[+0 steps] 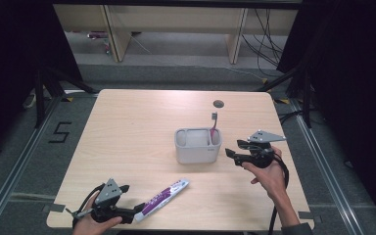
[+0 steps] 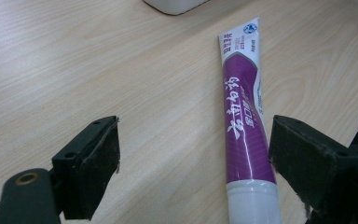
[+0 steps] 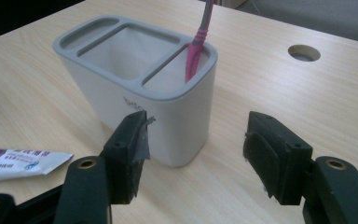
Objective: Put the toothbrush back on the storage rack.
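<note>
Toothpaste tube [image 1: 162,197] lies flat on the light wood worktop [image 1: 127,137], near the front edge, left of centre. Tube is purple and white with white print, a white cap end and a flat crimped tail; cap end points at the left gripper [image 1: 136,213], tail points toward the holder. In the left gripper view the tube [image 2: 243,107] runs lengthwise with its white cap end between the spread fingers [image 2: 89,163], closer to the right one, neither touching it.

White holder [image 1: 198,145] with grey rim stands mid-worktop, divided into compartments; a pink-and-grey toothbrush [image 1: 213,125] stands upright in the right-hand end one.

Right gripper [image 1: 234,148] sits just right of the holder, fingers [image 3: 130,149] spread wide, nothing held; holder corner [image 3: 168,112] lies ahead, between them. Round hole [image 1: 218,103] in worktop behind holder.
</note>
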Action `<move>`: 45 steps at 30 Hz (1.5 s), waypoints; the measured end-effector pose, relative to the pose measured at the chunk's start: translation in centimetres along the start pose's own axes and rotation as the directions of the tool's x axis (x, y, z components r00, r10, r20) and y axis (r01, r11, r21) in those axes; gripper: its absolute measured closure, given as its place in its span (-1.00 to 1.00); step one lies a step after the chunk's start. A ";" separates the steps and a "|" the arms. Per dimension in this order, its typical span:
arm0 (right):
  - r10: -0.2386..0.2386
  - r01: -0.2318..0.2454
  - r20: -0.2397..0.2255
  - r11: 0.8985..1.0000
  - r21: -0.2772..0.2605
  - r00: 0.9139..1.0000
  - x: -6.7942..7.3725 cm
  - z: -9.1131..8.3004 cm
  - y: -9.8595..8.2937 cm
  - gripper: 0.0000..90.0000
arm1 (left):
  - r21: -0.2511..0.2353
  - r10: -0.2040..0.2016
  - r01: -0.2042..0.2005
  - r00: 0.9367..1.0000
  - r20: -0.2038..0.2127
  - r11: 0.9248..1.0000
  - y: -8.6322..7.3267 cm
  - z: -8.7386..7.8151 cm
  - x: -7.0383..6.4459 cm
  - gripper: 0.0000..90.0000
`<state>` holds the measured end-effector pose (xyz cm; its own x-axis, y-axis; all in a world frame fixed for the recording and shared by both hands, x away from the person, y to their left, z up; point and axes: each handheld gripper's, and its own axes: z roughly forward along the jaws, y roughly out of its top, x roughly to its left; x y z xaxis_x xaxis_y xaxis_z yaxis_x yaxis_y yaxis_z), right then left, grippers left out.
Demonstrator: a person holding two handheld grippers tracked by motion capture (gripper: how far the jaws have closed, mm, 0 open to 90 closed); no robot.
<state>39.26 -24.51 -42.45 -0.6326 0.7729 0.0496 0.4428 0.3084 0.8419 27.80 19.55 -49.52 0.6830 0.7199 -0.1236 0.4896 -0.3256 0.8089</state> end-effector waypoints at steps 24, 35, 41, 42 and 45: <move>0.022 -0.021 -0.026 0.999 0.038 0.999 1.6 -1.1 -2.0 -0.14 | -0.014 -0.001 0.001 1.000 0.005 1.000 0.0 0.0 0.0 -0.64; 0.023 -0.021 -0.032 0.998 0.058 0.999 2.2 -1.0 -3.3 -0.17 | -0.013 0.005 -0.005 1.000 0.009 1.000 0.0 -0.1 0.1 -0.64; 0.040 -0.036 -0.044 0.996 0.085 0.998 2.3 -1.1 -4.3 -0.18 | -0.011 0.002 -0.002 1.000 0.008 1.000 -0.1 -0.1 0.0 -0.64; 0.021 -0.018 -0.034 0.997 0.080 0.999 2.2 -1.1 -4.4 -0.18 | -0.005 0.010 -0.010 1.000 0.008 1.000 -0.1 -0.2 0.1 -0.65; 0.023 -0.019 -0.039 0.996 0.090 0.999 2.4 -1.2 -4.9 -0.19 | -0.005 0.008 -0.007 1.000 0.007 1.000 -0.1 -0.2 0.0 -0.64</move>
<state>34.85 -24.85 -45.80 -0.6467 0.7574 0.0896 0.5103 0.3425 0.7888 27.71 19.70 -49.48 0.6907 0.7128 -0.1218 0.4819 -0.3281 0.8125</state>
